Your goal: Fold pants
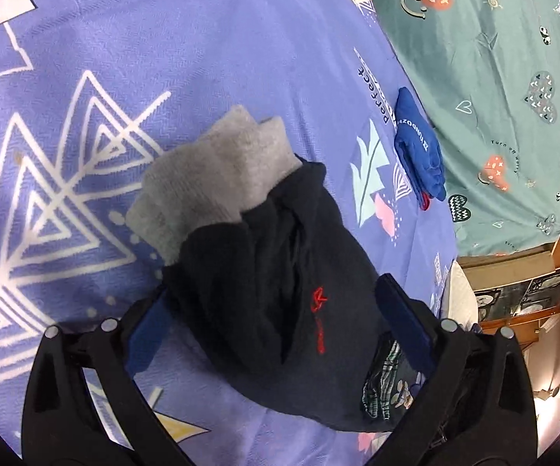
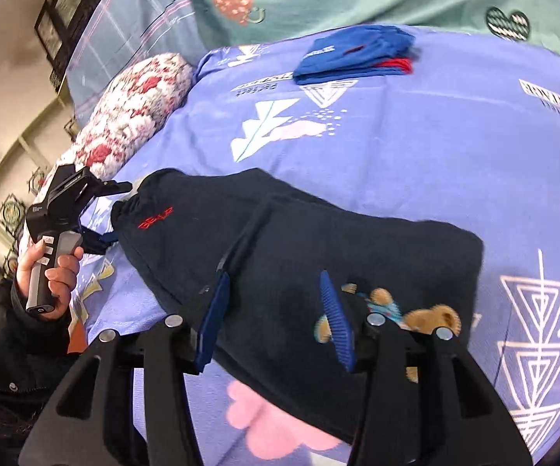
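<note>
Spread across the bed is a periwinkle-blue printed bedsheet (image 1: 210,58) with white triangle and leaf motifs; beyond it lies a teal-green patterned cover (image 1: 493,77) with hearts and smiley shapes.

From the left wrist view, going left to right: the left gripper (image 1: 276,310) has its two blue-padded fingers spread wide, one on each side of the pants, with nothing pinched between them. Between those fingers lie the dark navy fleece pants (image 1: 264,264), folded into a bundle, with grey ribbed cuffs (image 1: 217,178) at the far end and a small red embroidered logo on the dark cloth. A bit of plaid and floral fabric shows at the bundle's near right edge. Further right, near the seam with the teal cover, sits a folded royal-blue garment (image 1: 419,147) with white lettering and a red edge.

From the right wrist view, at far left the person's left hand (image 2: 56,272) grips the other gripper's handle, whose fingers reach the pants' end. A red-and-white floral bolster pillow (image 2: 132,116) lies behind it. The right gripper (image 2: 276,322) is over the pants (image 2: 318,240), its blue-padded fingers apart and holding nothing. A brown-and-blue printed patch shows just beside its right finger.
</note>
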The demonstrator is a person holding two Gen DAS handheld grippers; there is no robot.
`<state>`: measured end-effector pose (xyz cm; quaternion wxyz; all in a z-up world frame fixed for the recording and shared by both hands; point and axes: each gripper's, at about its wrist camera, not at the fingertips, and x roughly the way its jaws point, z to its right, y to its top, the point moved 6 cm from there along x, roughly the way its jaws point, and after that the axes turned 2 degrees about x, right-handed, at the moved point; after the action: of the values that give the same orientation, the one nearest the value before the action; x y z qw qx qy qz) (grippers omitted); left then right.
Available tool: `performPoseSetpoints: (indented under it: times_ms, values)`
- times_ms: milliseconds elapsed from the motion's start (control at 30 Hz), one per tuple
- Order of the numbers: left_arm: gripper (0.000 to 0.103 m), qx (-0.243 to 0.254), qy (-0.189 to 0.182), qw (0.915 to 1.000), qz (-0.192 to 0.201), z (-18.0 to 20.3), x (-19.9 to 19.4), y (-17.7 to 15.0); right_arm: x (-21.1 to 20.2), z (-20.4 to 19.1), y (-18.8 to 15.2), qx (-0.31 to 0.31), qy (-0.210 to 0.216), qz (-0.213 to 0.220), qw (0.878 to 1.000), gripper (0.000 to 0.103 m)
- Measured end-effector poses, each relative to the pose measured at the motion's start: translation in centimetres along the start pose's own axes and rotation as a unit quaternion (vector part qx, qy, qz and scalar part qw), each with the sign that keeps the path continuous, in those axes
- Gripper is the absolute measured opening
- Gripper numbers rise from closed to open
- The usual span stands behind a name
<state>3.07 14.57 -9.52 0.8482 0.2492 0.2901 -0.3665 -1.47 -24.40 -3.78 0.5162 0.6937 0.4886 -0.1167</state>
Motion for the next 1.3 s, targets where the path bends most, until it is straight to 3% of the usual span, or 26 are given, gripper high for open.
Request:
performPoseSetpoints:
  times_ms: [33,67,100,333,400,467,567,600,667,700,733,767,800,867,900,933,1000,1100,1200,1300]
  values:
    - [0.074,-0.003,-0.009,0.9999,-0.011,0.1,0.4,-0.3,-0.3,0.7,0.0,0.01,0.0,0.008,1.0,0.049]
    - [0.05,-0.012,-0.016,0.9995,-0.024,-0.1,0.9,-0.7,-0.6,1.3,0.0,0.017,-0.001,0.013,1.0,0.049]
    - [0.034,-0.02,-0.01,0.9994,-0.026,-0.4,1.3,-0.8,-1.0,2.2,0.1,0.029,-0.002,0.022,0.999,0.049]
    - [0.038,-0.06,-0.042,0.997,-0.026,-0.3,2.2,-0.4,-2.5,6.3,0.0,0.087,-0.001,0.047,0.995,0.049]
    - [0.027,-0.031,-0.033,0.9989,-0.008,0.9,1.7,-0.6,-3.1,6.7,0.0,0.091,-0.002,0.057,0.994,0.049]
    - [0.025,0.065,0.001,0.9974,0.032,4.8,0.2,-1.5,-3.6,7.2,0.1,0.095,-0.004,0.066,0.993,0.049]
    - [0.024,0.224,0.006,0.9725,0.065,12.6,-1.6,-5.3,-4.5,8.2,0.3,0.107,-0.007,0.075,0.991,0.049]
    - [0.024,0.273,0.005,0.9596,0.068,14.9,-1.8,-7.1,-4.9,8.6,0.4,0.115,-0.005,0.079,0.99,0.05]
    - [0.024,0.382,-0.006,0.9227,0.049,20.0,-0.8,-12.5,-5.8,9.1,0.7,0.126,-0.002,0.087,0.988,0.051]
    - [0.026,0.414,-0.005,0.9094,0.035,21.3,0.2,-14.2,-6.5,9.2,0.8,0.133,-0.001,0.093,0.987,0.056]
    - [0.03,0.459,-0.002,0.8886,0.008,22.6,2.0,-17.0,-6.9,9.2,0.9,0.137,0.001,0.096,0.986,0.061]
    - [0.041,0.49,0.002,0.8716,-0.019,23.2,3.7,-19.1,-7.3,9.1,0.9,0.142,0.006,0.1,0.985,0.076]
    - [0.063,0.52,0.01,0.8524,-0.058,23.3,6.3,-21.4,-7.7,9.1,0.8,0.152,0.012,0.101,0.983,0.091]
    - [0.082,0.539,0.033,0.8334,-0.118,22.3,9.6,-23.7,-7.8,9.2,0.4,0.168,0.028,0.093,0.981,0.098]
    - [0.082,0.547,0.038,0.8248,-0.137,21.9,10.7,-24.7,-7.5,9.2,0.1,0.177,0.038,0.078,0.98,0.098]
    - [0.082,0.555,0.039,0.8209,-0.128,21.8,10.4,-25.0,-7.2,9.1,-0.2,0.183,0.048,0.064,0.98,0.098]
    - [0.084,0.558,0.008,0.8209,-0.123,22.5,8.8,-25.1,-6.8,8.5,-0.7,0.184,0.067,0.046,0.98,0.098]
    - [0.101,0.549,-0.027,0.8308,-0.09,23.1,5.5,-24.1,-6.5,7.5,-0.8,0.172,0.07,0.026,0.982,0.098]
    - [0.101,0.54,-0.036,0.8376,-0.071,22.3,3.4,-22.8,-5.9,6.4,-1.4,0.175,0.094,-0.015,0.98,0.098]
    - [0.101,0.519,-0.033,0.8517,-0.068,20.8,2.7,-21.7,-5.6,6.1,-2.5,0.19,0.094,-0.061,0.975,0.098]
